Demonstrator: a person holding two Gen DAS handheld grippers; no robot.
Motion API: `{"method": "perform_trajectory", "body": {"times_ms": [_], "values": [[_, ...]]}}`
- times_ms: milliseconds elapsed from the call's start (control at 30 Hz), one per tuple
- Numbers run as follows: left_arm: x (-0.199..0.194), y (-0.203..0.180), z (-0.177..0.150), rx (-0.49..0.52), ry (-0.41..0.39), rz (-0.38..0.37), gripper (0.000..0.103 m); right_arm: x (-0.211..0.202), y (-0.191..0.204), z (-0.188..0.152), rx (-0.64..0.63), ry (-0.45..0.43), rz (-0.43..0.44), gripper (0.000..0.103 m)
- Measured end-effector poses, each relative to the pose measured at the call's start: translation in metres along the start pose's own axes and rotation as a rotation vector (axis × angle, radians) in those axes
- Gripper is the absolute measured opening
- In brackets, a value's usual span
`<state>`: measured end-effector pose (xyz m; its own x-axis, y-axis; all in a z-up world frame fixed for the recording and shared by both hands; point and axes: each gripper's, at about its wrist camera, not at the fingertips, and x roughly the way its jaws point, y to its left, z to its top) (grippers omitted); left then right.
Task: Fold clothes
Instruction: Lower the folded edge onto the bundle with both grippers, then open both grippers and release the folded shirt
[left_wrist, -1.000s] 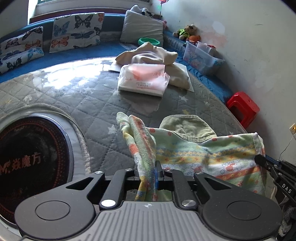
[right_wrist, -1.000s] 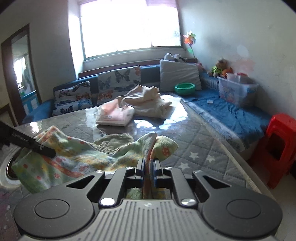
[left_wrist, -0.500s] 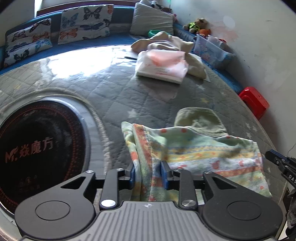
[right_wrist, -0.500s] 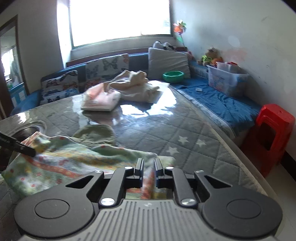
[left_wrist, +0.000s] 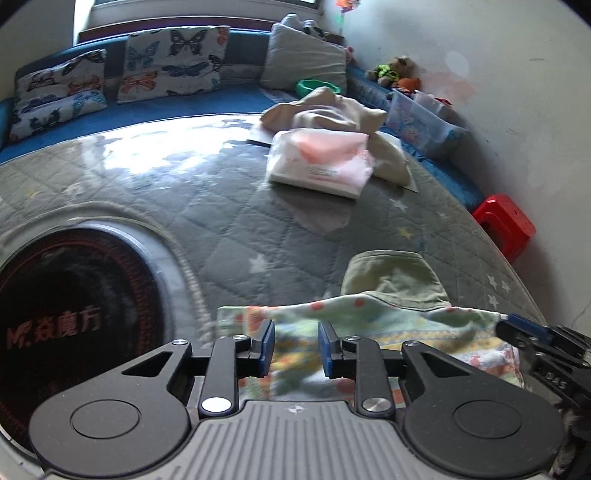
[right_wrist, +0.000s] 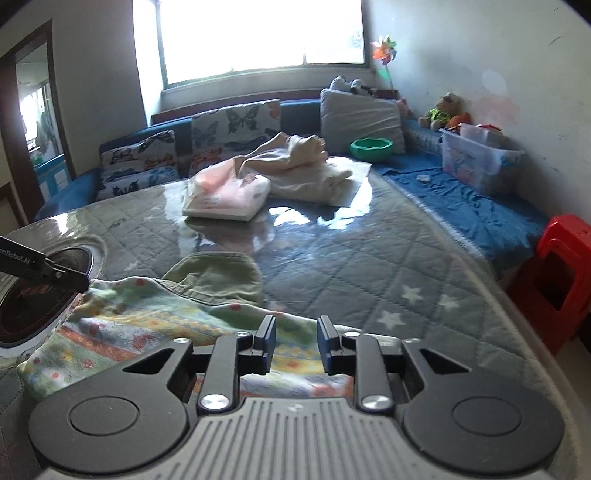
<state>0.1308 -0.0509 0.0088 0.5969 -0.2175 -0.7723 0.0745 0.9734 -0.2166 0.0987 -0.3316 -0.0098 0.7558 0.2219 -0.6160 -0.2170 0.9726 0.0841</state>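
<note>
Left claw (left_wrist: 295, 349) hovers w/ jaws parted and narrowing, pads clear of the patterned garment (left_wrist: 369, 325) lying flat just under and ahead of it on the quilted surface (left_wrist: 221, 206). Cloth shows in the gap btwn the pads, but nothing is pinched. Right claw (right_wrist: 295, 343) likewise stands spread, jaws widening, over the garment's opp. edge; fabric passes beneath the gap, not gripped.

Garment: pastel floral/striped print, laid out btwn the two claws, one claw at each end. Olive-green piece (left_wrist: 391, 277) pokes out from its far edge, just ahead of both claws; whether it is part of the same garment can't be told.

Farther ahead of the claws, well apart from the garment: pink-and-white folded bundle (right_wrist: 225, 195), w/ a loose cream cloth heap (right_wrist: 306, 170) touching it behind. Left of left claw, near: dark round disc w/ red lettering (left_wrist: 66, 321) set into the surface. Beyond the surface: blue bench seat w/ butterfly cushions (right_wrist: 236, 129), grey pillow (right_wrist: 358, 118), green bowl (right_wrist: 371, 147), clear storage bin (right_wrist: 476, 162). Red stool (right_wrist: 557, 280) sits off to the right of right claw.
</note>
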Motion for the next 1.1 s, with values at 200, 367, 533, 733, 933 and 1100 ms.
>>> {"method": "perform_trajectory", "body": {"times_ms": [200, 367, 533, 733, 933, 1100], "values": [[0.021, 0.01, -0.001, -0.022, 0.045, 0.024, 0.027, 0.021, 0.006, -0.001, -0.005, 0.038, 0.013, 0.032], [0.02, 0.011, 0.001, -0.04, 0.043, 0.008, 0.027, 0.024, 0.003, -0.002, 0.004, 0.051, 0.008, 0.034], [0.02, -0.012, 0.009, -0.007, 0.025, -0.055, 0.029, 0.025, 0.01, 0.005, -0.006, 0.035, 0.028, 0.039], [0.042, -0.024, 0.015, -0.011, 0.048, -0.04, 0.028, 0.042, 0.019, 0.006, -0.014, 0.057, 0.037, 0.041], [0.05, -0.021, 0.015, -0.017, 0.063, -0.033, 0.031, 0.042, 0.022, 0.007, -0.019, 0.061, 0.035, 0.043], [0.035, -0.022, 0.011, 0.007, 0.046, -0.042, 0.03, 0.025, 0.033, 0.004, -0.065, 0.05, 0.082, 0.045]]}}
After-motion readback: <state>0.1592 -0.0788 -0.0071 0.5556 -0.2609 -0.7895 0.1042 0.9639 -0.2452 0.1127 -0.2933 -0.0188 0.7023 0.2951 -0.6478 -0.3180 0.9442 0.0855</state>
